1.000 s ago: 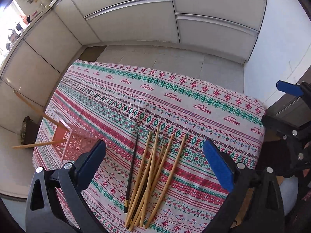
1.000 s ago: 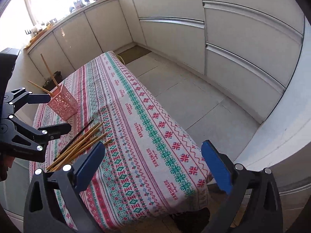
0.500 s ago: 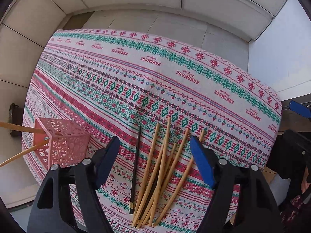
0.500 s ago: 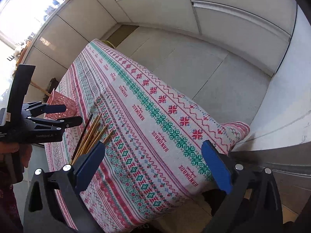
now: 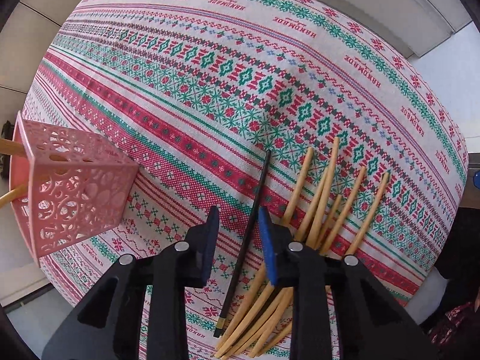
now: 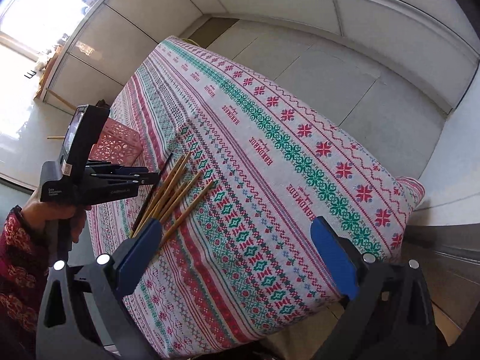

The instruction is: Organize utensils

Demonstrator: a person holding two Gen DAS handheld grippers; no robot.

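Now the black chopstick (image 5: pixel 252 225) lies between the left claw's (image 5: pixel 238 234) closing, not yet touching pads.

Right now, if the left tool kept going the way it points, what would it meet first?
Most likely the black chopstick, which lies between the left tool's narrowed blue pads, its jaws having just been closing. Just beneath is the tablecloth. Whether the pads touch it yet is unclear.

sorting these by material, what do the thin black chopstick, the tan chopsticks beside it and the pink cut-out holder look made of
Thin black chopstick: looks lacquered or plastic, smooth dark sheen, with a gold band at the butt end.
Tan chopsticks: probably bamboo or wood, matte, with an even pale tan colour.
Pink cut-out holder: likely moulded plastic or painted metal, with thin rigid walls and pierced patterns.
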